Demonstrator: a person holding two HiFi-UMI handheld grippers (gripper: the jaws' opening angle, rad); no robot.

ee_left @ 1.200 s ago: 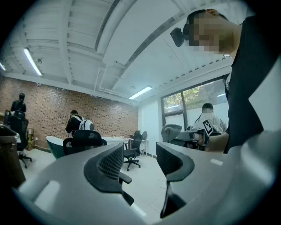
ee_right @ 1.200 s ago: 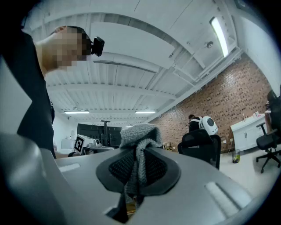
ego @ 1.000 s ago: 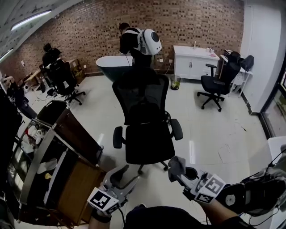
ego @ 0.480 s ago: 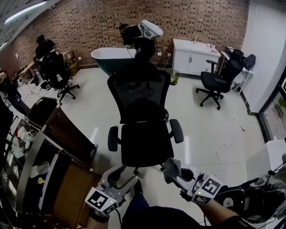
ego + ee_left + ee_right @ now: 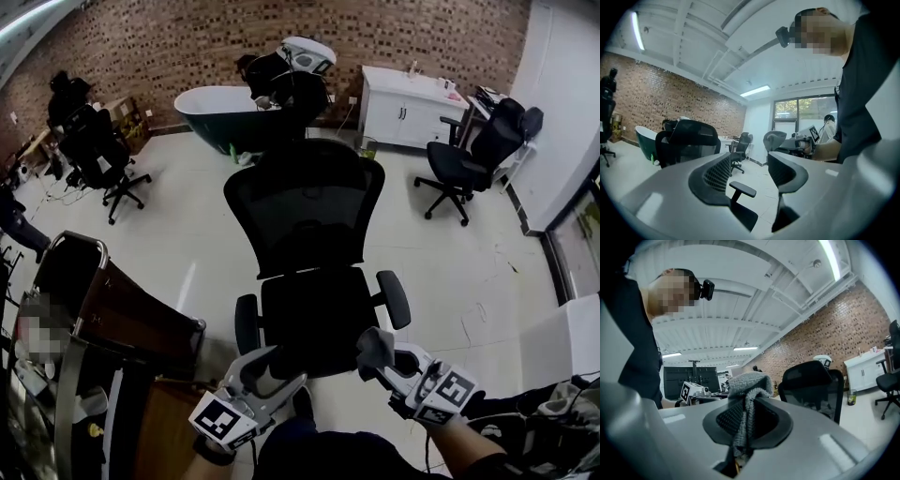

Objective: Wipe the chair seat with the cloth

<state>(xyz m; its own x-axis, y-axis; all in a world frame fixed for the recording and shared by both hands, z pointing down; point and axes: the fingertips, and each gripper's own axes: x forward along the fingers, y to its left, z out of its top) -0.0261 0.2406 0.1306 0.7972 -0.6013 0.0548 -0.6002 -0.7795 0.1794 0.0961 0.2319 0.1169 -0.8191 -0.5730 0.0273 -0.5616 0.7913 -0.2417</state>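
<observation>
Right gripper [image 5: 377, 354]: jaws clenched on grey terry cloth [image 5: 749, 380]. Left gripper [image 5: 284, 367]: jaws parted, empty. Chair seat [image 5: 314, 319]: black, padded, squarish.

I see green tub [image 5: 216, 111] far ahead of left tongs [image 5: 281, 367], brick wall [image 5: 169, 42] behind it. White cabinet [image 5: 405, 105], black office chair [image 5: 459, 159] far ahead-right of right tongs [image 5: 380, 356]. Brown cart [image 5: 122, 314] near, left of left tongs.

Right tongs [image 5: 746, 418] clamped on grey cloth [image 5: 749, 380], black mesh chair [image 5: 813, 383] beyond, seemingly well apart
</observation>
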